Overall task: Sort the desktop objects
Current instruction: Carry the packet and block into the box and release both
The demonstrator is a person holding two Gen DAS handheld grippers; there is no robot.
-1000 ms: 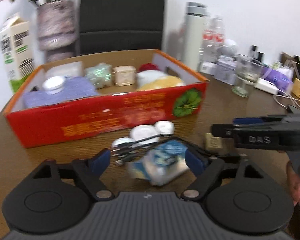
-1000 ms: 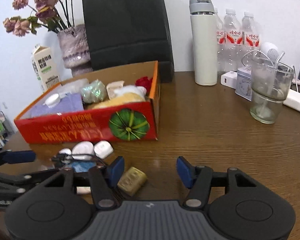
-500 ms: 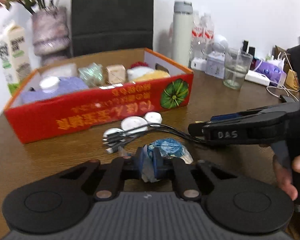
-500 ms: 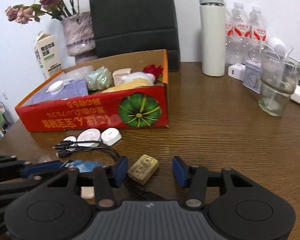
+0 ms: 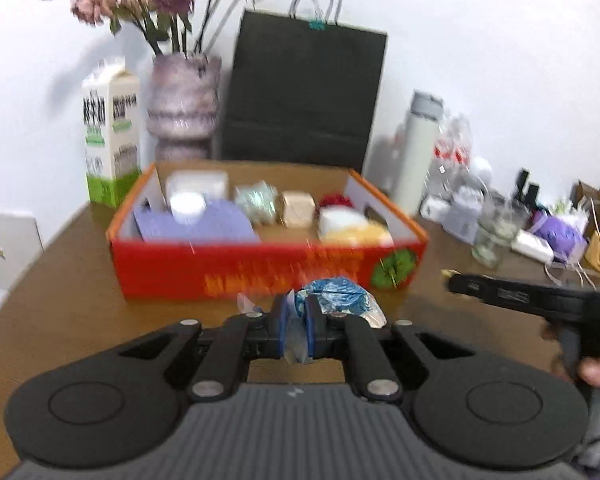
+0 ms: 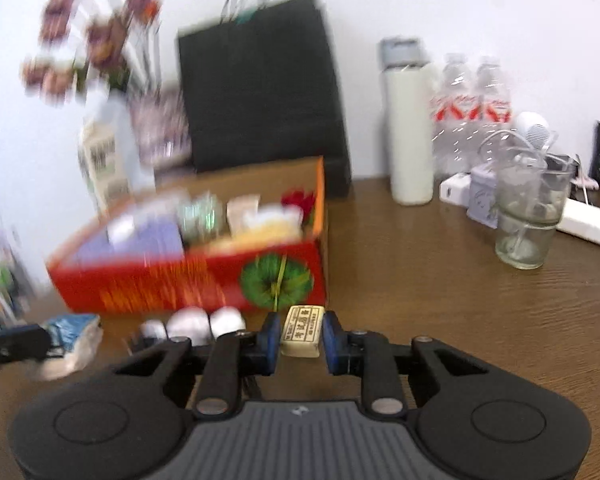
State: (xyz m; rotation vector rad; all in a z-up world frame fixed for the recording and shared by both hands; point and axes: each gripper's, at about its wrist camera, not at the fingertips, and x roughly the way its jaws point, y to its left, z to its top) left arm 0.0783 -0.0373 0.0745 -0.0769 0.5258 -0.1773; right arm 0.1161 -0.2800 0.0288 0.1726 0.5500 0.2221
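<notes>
L wrist: my left gripper (image 5: pixel 296 330) clamped on blue packet (image 5: pixel 334 294), before red box (image 5: pixel 260 268); soft, crinkly, light, hold mid-body.
R wrist: my right gripper (image 6: pixel 300 338), jaws just closing, pinching tan block (image 6: pixel 302 330) off the table; stiff, small, grip flat sides.

Before you: brown wood-grain table (image 6: pixel 440 280); plain white wall (image 5: pixel 480 40) behind it; a black paper bag (image 5: pixel 304 96) standing against that wall; even, soft lighting throughout.
</notes>
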